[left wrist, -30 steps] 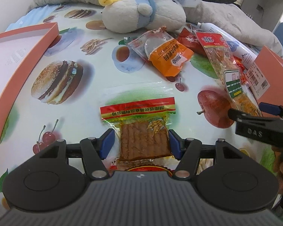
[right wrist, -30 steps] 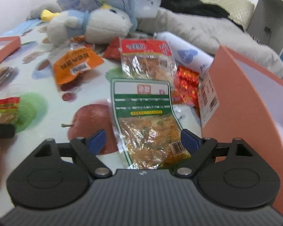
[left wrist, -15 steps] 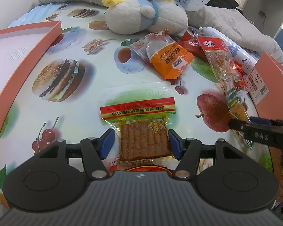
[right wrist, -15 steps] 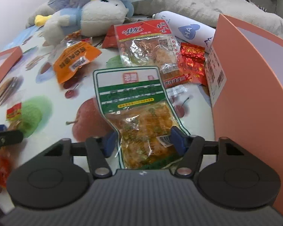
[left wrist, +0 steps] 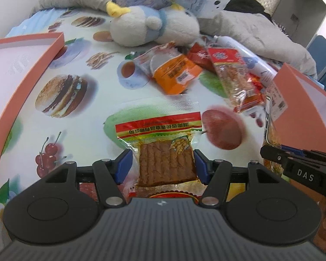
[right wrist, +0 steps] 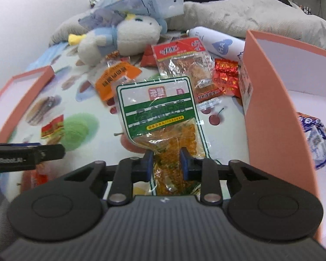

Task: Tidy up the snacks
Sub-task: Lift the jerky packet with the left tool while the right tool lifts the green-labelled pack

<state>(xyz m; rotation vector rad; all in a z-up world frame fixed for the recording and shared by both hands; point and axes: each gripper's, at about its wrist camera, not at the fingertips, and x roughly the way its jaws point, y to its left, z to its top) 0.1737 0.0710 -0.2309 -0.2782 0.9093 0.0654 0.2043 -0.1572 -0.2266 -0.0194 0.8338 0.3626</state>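
Inside the right orange box (right wrist: 269, 117) lies a blue-white packet (right wrist: 315, 139); right gripper (right wrist: 166, 162) fingers closing on the green packet (right wrist: 160, 117)

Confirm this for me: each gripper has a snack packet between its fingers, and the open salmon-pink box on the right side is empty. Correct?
Not quite. The salmon-pink cardboard box is not empty: the right wrist view shows a blue-and-white snack packet already inside. The rest holds: left gripper grips the red-banded brown snack packet, and right gripper is closing on the green-and-white packet.
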